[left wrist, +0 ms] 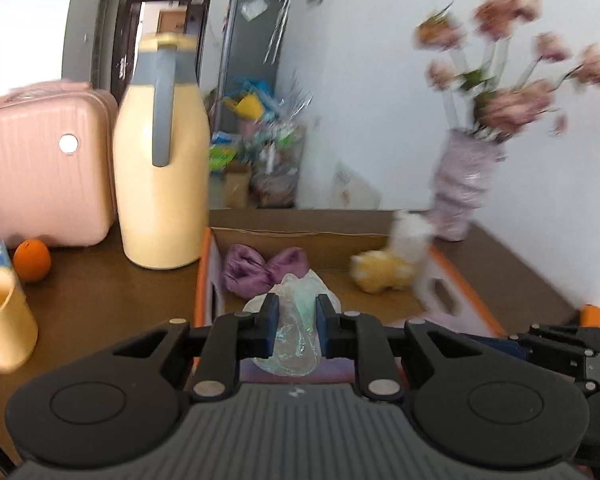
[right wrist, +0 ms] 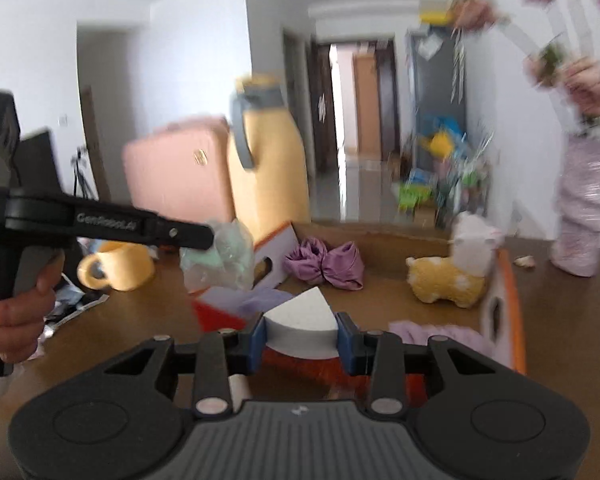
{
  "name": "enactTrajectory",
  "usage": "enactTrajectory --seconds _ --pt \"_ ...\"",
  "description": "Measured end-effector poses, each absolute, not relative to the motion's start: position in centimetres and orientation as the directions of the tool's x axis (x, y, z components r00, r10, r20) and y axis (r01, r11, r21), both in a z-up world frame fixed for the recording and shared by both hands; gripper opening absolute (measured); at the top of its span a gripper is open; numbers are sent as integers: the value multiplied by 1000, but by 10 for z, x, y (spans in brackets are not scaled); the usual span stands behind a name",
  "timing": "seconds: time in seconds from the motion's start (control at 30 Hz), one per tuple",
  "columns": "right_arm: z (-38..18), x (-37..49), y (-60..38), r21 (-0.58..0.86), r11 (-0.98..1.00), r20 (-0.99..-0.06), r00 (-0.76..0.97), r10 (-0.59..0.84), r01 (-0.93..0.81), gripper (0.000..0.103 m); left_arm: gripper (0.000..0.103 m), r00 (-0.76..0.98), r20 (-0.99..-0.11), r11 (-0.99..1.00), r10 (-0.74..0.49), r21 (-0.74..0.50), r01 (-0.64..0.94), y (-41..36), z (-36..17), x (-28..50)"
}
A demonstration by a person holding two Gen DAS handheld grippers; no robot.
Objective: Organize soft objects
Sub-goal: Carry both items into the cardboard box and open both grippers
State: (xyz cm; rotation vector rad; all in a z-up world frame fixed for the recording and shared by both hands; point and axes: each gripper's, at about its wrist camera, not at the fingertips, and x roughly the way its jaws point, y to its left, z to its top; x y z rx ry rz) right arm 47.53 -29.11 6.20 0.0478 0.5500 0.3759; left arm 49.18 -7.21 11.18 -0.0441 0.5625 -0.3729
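My left gripper point(left wrist: 297, 330) is shut on a clear plastic bag with something pale green inside point(left wrist: 296, 320), held over the near edge of the open cardboard box point(left wrist: 300, 233). The right wrist view shows the same bag point(right wrist: 220, 256) at the left gripper's tip point(right wrist: 204, 236). My right gripper point(right wrist: 301, 338) is shut on a white wedge-shaped sponge point(right wrist: 302, 320) above the box's near side. Inside the box lie a purple satin scrunchie point(left wrist: 260, 270) point(right wrist: 324, 266) and a yellow and white plush alpaca point(left wrist: 392, 260) point(right wrist: 452, 272). A lilac soft cloth point(right wrist: 440, 336) lies under the right gripper.
A tall yellow thermos jug point(left wrist: 162, 160), a pink case point(left wrist: 40, 168), an orange point(left wrist: 32, 260) and a yellow mug point(left wrist: 0, 320) stand left of the box. A lilac vase of pink flowers point(left wrist: 464, 184) stands at the right on the brown table point(left wrist: 100, 300).
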Motion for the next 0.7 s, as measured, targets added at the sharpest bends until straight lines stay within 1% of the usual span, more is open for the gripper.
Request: enactTrajectory --seconds 0.1,0.13,0.2,0.27,0.33,0.37,0.4,0.47,0.5,0.6,0.7 --pt "51 550 -274 123 937 -587 738 334 -326 36 20 757 -573 944 -313 -103 312 -82 100 559" --pt "47 570 -268 119 942 -608 727 320 -315 36 22 748 -595 951 -293 -103 291 -84 94 578" --pt "36 609 -256 109 942 -658 687 307 -316 37 24 716 -642 952 -273 -75 297 -92 76 616" --pt "22 642 -249 112 944 -714 635 294 -312 39 30 676 -697 960 -237 -63 272 -94 56 648" --pt "8 667 -247 170 936 -759 565 324 -308 39 48 650 -727 965 -222 -71 251 -91 43 665" --pt "4 675 -244 196 928 -771 535 346 -317 41 51 644 -731 966 -225 -83 244 -88 39 669" --pt "1 681 -241 215 916 -771 516 372 -339 50 55 642 -730 965 -236 -97 244 -86 37 669" --pt "0 681 -235 219 893 -761 503 409 -394 63 57 644 -715 956 -271 -125 264 -82 37 666" --pt "1 679 -235 215 890 -750 516 415 -403 65 60 639 -714 952 -286 -139 271 -79 38 665" --pt "7 676 -239 216 903 -744 537 398 -371 65 67 634 -707 946 -312 -171 274 -74 43 664" --pt "20 668 -251 198 920 -736 569 367 -338 66 69 657 -692 949 -300 -151 275 -77 55 656"
